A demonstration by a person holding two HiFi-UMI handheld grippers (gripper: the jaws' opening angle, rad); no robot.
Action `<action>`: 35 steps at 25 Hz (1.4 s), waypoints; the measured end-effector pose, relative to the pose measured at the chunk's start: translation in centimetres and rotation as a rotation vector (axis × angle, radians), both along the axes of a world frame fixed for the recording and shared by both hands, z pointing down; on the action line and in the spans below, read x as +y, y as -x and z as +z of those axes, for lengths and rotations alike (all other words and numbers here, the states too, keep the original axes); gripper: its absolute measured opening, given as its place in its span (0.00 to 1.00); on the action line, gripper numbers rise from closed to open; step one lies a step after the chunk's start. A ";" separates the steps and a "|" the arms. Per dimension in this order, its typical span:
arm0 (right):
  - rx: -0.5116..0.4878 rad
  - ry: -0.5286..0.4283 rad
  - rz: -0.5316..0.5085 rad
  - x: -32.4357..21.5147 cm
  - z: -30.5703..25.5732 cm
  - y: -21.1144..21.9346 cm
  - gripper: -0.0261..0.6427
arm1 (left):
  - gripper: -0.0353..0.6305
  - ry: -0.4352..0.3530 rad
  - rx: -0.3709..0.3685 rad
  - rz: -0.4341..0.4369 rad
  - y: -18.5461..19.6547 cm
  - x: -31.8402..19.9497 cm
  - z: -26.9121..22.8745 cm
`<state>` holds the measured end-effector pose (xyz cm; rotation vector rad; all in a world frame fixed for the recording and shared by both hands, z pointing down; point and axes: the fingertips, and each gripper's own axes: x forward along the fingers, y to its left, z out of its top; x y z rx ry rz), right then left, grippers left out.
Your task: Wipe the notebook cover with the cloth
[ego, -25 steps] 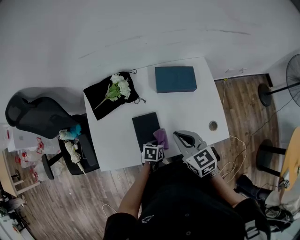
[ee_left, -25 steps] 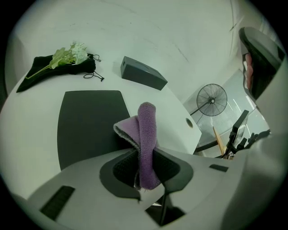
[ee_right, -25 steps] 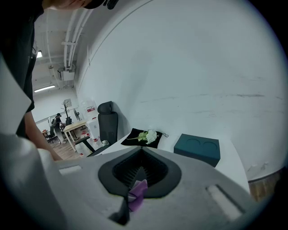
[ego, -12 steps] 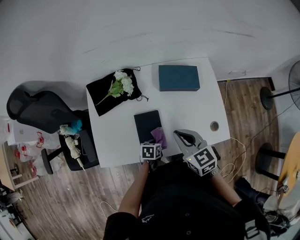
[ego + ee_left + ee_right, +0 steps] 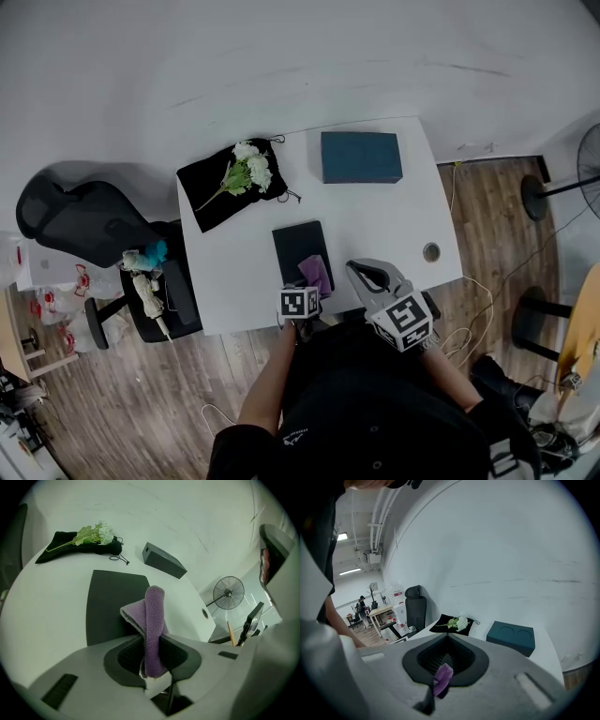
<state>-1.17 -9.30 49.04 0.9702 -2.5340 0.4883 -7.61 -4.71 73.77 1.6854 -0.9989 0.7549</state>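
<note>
Purple cloth (image 5: 316, 273) over black notebook (image 5: 298, 246) corner

A white table (image 5: 375, 220), wood floor (image 5: 122, 403), black chair (image 5: 70, 225).

Office, white desk (image 5: 375, 216), swivel chair (image 5: 70, 230)

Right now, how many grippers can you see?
2. The left gripper is at the white table's near edge, shut on the purple cloth at the black notebook's corner. The right gripper is just to its right, off the notebook.
</note>
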 end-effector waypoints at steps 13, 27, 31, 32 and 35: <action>-0.006 0.001 -0.005 0.3 0.0 1.8 0.05 | 0.19 0.004 -0.010 -0.029 2.6 0.4 0.2; 0.004 -0.001 -0.028 0.7 0.0 4.1 0.05 | 0.20 0.014 -0.019 -0.048 5.1 1.0 0.3; 0.003 0.000 -0.025 0.7 0.1 4.6 0.05 | 0.20 0.014 -0.020 -0.052 5.7 1.0 0.3; 0.003 0.000 -0.024 0.7 0.1 4.6 0.05 | 0.20 0.013 -0.020 -0.052 5.8 1.0 0.3; 0.001 0.003 -0.022 0.7 0.2 4.8 0.05 | 0.20 0.012 -0.021 -0.051 6.1 1.1 0.3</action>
